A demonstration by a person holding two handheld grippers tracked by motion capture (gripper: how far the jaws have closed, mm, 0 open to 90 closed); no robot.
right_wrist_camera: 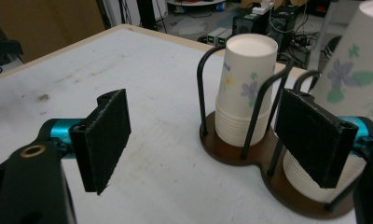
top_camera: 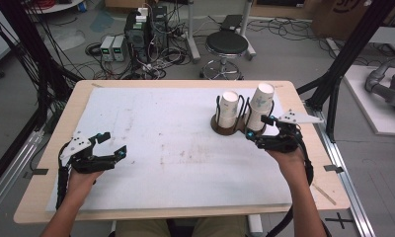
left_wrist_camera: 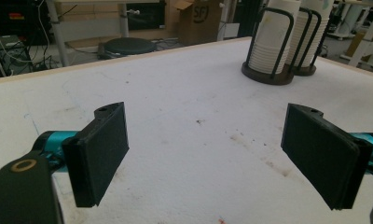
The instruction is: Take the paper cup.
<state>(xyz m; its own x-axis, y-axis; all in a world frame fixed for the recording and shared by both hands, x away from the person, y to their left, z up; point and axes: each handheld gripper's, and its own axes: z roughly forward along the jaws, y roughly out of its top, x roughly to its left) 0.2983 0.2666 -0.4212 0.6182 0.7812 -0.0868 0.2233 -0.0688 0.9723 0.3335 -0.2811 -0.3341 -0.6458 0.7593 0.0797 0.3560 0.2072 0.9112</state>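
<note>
Risk first: my right gripper [top_camera: 258, 129] sits just beside the cup holder [top_camera: 225, 129], jaws spread wide with nothing between them, and the right-hand stack of paper cups [top_camera: 259, 106] leans out of line, its top cup tilted toward the table's far right corner. One pad [right_wrist_camera: 315, 135] in the right gripper view is already in front of that stack and close to a black wire upright [right_wrist_camera: 257, 112]. If I push in from here, I judge the pad would catch the wire or the tilted cup, tip the stack or drag the whole brown base. Paper walls are thin; a hard squeeze would likely crush the rim, and nested cups may come up several at once.

The left stack of cups [top_camera: 229, 109] stands upright inside its wires, flower print visible in the right gripper view.

My left gripper [top_camera: 109, 146] hovers well apart from the holder, near the table's left edge, jaws released and empty; in the left gripper view both pads [left_wrist_camera: 100, 151] frame bare surface.

Surface: white mat [top_camera: 161, 148] over a light wood table [top_camera: 47, 197], scuffed, with brownish stains near the middle. Probably low grip, so the holder could slide.

Room: black stool [top_camera: 226, 47] behind the table, boxes of electronics [top_camera: 146, 29] with loose cables on the grey floor, black frame struts on both sides, cardboard boxes at the back.
</note>
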